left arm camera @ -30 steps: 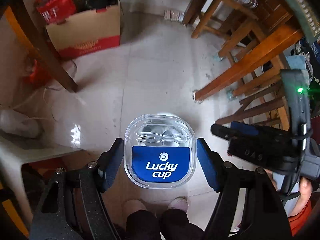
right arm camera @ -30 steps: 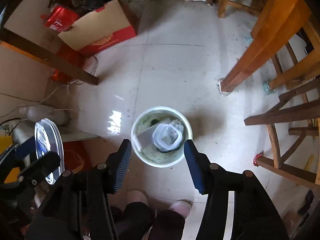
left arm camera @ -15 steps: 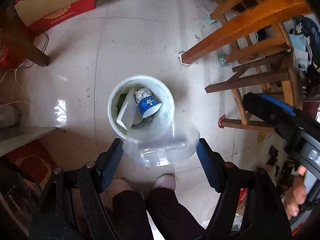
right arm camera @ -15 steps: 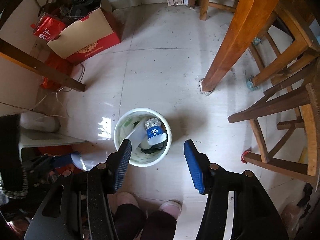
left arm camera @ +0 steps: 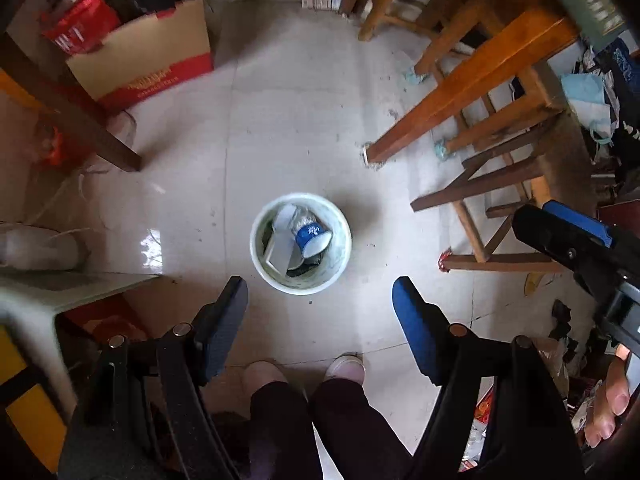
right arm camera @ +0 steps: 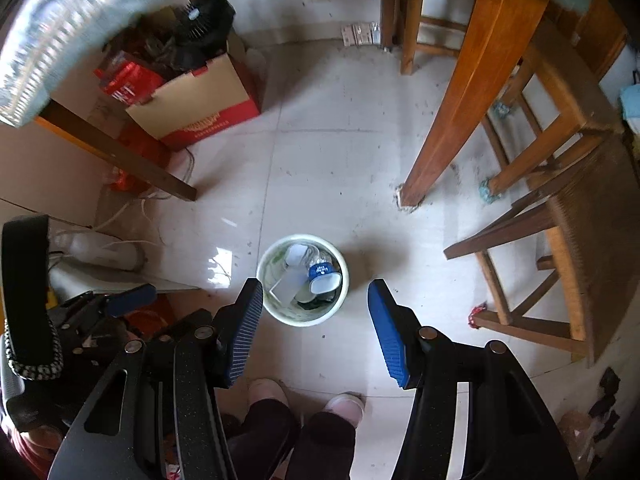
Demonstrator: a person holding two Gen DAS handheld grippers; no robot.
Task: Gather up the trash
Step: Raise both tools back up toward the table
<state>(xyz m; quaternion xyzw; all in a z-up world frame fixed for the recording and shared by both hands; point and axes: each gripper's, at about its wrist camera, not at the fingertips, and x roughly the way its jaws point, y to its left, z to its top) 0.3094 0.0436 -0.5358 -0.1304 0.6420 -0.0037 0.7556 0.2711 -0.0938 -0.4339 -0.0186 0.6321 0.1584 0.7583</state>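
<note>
The pale tiled floor [left arm camera: 288,128] fills most of both views, speckled with dark bits. On the right stands a wooden table, its thick orange leg [right arm camera: 468,92] reaching the floor to the right of and beyond the bin, with wooden chairs [right arm camera: 560,184] crowded behind and beside it. At the far left a cardboard box [left arm camera: 148,60] with a red lower band sits on the floor, a red bag [left arm camera: 78,32] and dark clutter heaped behind it; the right wrist view shows a black fan [right arm camera: 204,24] on top of that heap. A dark wooden leg [left arm camera: 72,100] slants across the left side in front of the box.

Near the middle of the floor stands the round pale bin [left arm camera: 301,280], upright, well below both grippers. Inside it lie a blue-labelled clear cup [left arm camera: 312,236] tipped on its side, a flat grey-white piece [left arm camera: 282,240] leaning against the inner wall, and some crumpled clear plastic beyond the cup.

The left gripper [left arm camera: 320,316] points steeply down with its jaws wide apart and nothing between them; the bin shows through the gap. The right gripper [right arm camera: 316,320] also points down, jaws parted about halfway, holding nothing. Each gripper shows at the edge of the other's view.

Nearest the camera are the person's 2 dark trouser legs [left arm camera: 316,420] and 2 pale shoes [right arm camera: 346,404].
</note>
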